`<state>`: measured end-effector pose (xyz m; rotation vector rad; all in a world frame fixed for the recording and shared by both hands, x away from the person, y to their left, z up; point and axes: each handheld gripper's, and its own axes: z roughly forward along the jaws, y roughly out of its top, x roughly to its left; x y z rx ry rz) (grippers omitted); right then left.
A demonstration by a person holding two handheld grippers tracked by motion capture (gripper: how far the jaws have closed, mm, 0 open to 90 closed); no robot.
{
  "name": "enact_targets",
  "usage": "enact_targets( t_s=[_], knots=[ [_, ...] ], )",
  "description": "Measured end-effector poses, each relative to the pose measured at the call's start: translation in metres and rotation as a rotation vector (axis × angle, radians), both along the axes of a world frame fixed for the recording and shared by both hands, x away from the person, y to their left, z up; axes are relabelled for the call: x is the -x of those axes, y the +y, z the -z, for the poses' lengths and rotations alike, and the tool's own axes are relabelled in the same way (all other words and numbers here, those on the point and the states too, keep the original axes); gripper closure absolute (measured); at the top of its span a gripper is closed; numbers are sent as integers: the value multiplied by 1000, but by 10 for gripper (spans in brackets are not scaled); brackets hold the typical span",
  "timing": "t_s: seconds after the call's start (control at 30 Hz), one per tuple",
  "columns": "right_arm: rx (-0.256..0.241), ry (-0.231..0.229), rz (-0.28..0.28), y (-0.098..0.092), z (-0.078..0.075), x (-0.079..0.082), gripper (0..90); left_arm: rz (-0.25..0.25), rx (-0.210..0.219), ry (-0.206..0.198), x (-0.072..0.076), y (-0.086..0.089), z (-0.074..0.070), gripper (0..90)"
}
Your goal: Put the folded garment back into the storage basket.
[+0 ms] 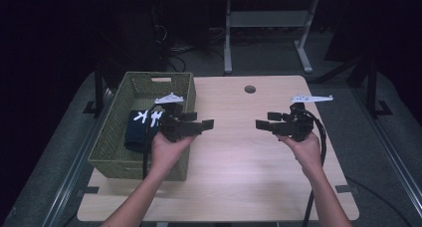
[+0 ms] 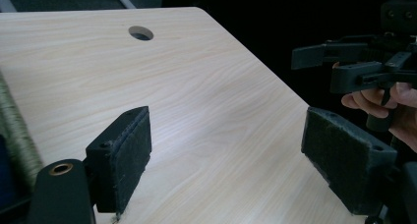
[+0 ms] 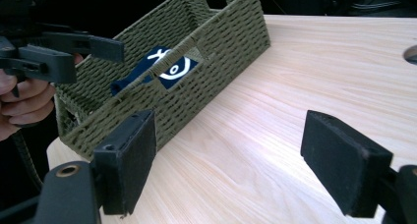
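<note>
Left hand-held gripper (image 1: 206, 123) and right hand-held gripper (image 1: 262, 124) both gape wide, empty; dark cloth (image 1: 141, 129) already in basket (image 1: 116, 140); likely finished.

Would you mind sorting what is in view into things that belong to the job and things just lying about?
Job:
left gripper, open
right gripper, open
green woven basket
dark blue cloth lying in it

Lying about:
wooden table
round hole in its top

The basket (image 1: 181, 82) sits on the left side of the table (image 1: 239, 187), a cloth (image 1: 137, 130) lying inside it. The left gripper (image 1: 208, 123) hangs just right of the basket; the right gripper (image 1: 261, 123) faces it across the table's middle, apart.
</note>
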<state>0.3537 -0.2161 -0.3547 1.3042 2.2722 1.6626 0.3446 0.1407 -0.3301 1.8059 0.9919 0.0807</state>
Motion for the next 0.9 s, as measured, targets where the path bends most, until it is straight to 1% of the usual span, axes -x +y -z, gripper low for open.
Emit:
enact_targets(
  t_s=[0.2,0.3,0.4,0.47,0.57,0.63,0.7,0.77,0.9],
  knots=[
    [2,-3,18,-13,1,6,208,15,-8,-8,3,-11,2,189],
    [6,-5,25,-19,3,8,208,18,0,-8,4,-15,3,189],
    [8,-5,35,-25,5,9,207,23,-6,-14,7,-20,4,189],
    [10,2,40,-28,6,11,206,24,4,-13,9,-23,5,189],
    [16,2,50,-35,10,14,205,30,6,-19,12,-28,6,189],
    [17,3,56,-40,12,17,205,33,-4,-24,15,-33,8,190],
    [15,5,64,-45,15,20,204,37,-2,-24,18,-37,11,190],
    [16,8,75,-51,18,23,203,39,-9,-34,20,-41,13,189],
    [16,12,97,-62,24,31,202,54,-10,-25,24,-50,19,190]
  ],
)
